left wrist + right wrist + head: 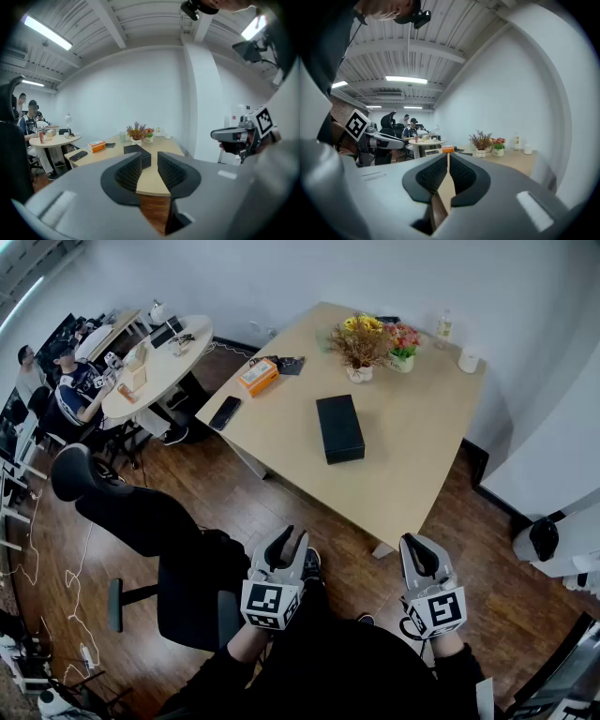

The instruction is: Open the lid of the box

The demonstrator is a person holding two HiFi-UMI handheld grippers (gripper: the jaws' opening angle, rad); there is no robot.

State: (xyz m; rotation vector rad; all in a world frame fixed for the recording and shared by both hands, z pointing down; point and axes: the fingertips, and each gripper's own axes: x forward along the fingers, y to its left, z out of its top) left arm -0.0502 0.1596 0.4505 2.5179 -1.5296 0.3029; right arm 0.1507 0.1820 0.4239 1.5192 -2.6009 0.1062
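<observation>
Black box (339,427), whole in head view — half-hidden behind left hand-held gripper (149,161)

The closed black box (339,427) lies on the wooden table (422,465), well ahead of both jaws. The left gripper (289,542) shows a narrow empty gap between its jaws. The right gripper (419,554) looks closed.

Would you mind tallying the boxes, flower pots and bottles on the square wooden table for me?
Boxes: 2, black box and orange box
Flower pots: 2, dried bunch and pink blooms
Bottles: 1, clear bottle
Total: 5
</observation>
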